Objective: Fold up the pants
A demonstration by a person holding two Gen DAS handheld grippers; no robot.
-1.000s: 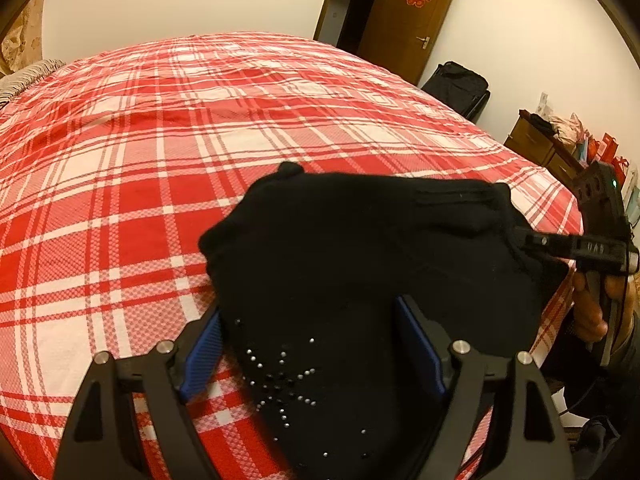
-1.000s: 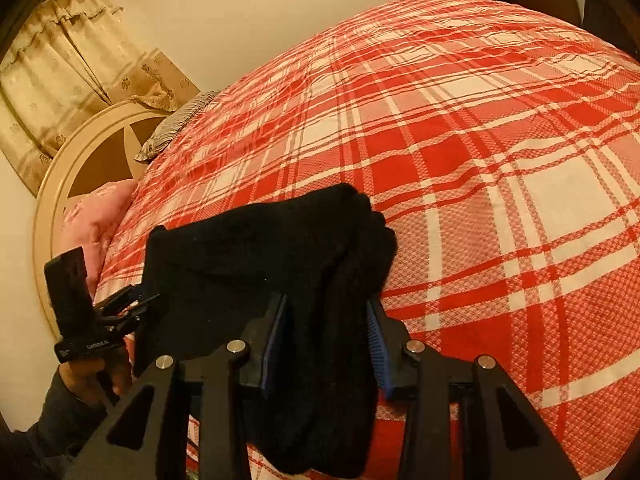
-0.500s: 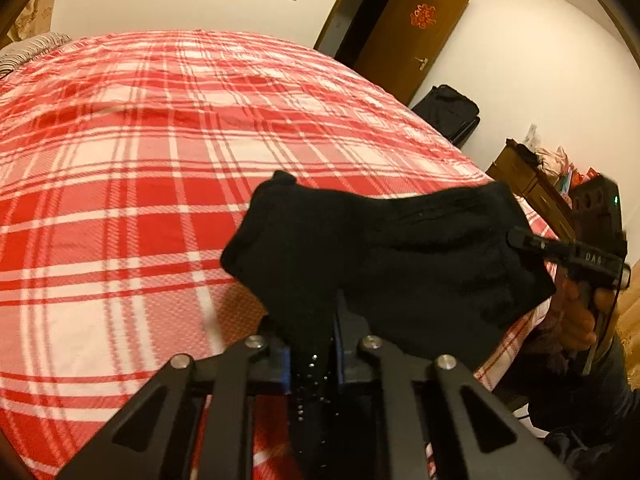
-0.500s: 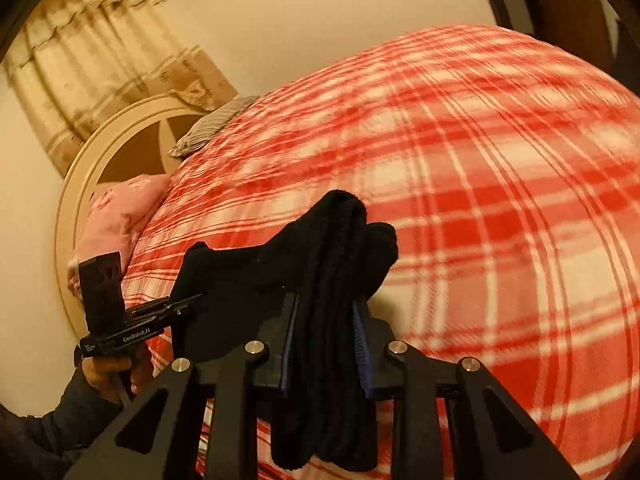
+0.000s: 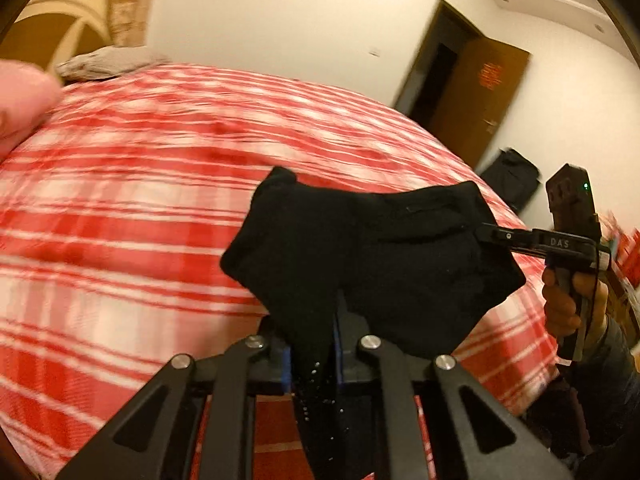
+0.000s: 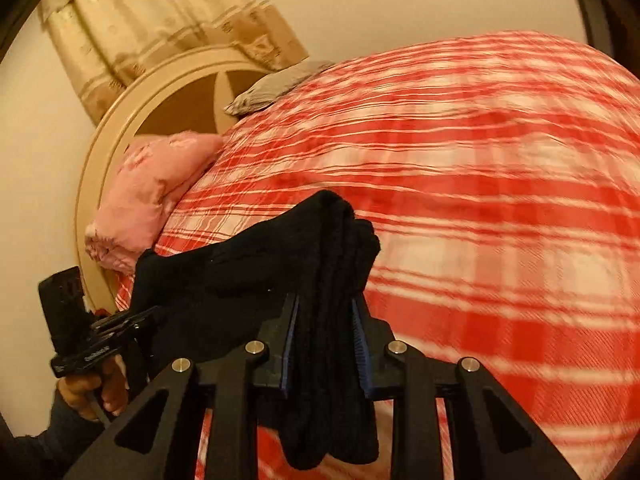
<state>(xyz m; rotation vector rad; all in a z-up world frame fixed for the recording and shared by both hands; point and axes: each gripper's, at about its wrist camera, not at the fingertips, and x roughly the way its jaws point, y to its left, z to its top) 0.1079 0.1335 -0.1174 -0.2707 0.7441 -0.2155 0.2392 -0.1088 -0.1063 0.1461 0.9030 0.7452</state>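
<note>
Black pants [image 5: 360, 256] held up over the plaid bed [image 5: 120, 200], a gripper at each end.

From my seat I see red-and-white checks, blurred, under cream walls – a brown door [image 5: 484, 96] beyond the bed, a round headboard [image 6: 132, 120], pink pillow [image 6: 148, 192] and patterned curtain [image 6: 160, 20] at its head. The left gripper [image 5: 314, 344] is pinched nearly closed on thin, stud-dotted fabric; the right gripper [image 6: 324, 332] clamps a thick ribbed bunch – both above the bed.

Right tongs [image 6: 325, 336] clamp bunched black pants [image 6: 256, 280] (left tongs [image 6: 132, 322] too) above plaid bedspread [image 6: 480, 200].
</note>
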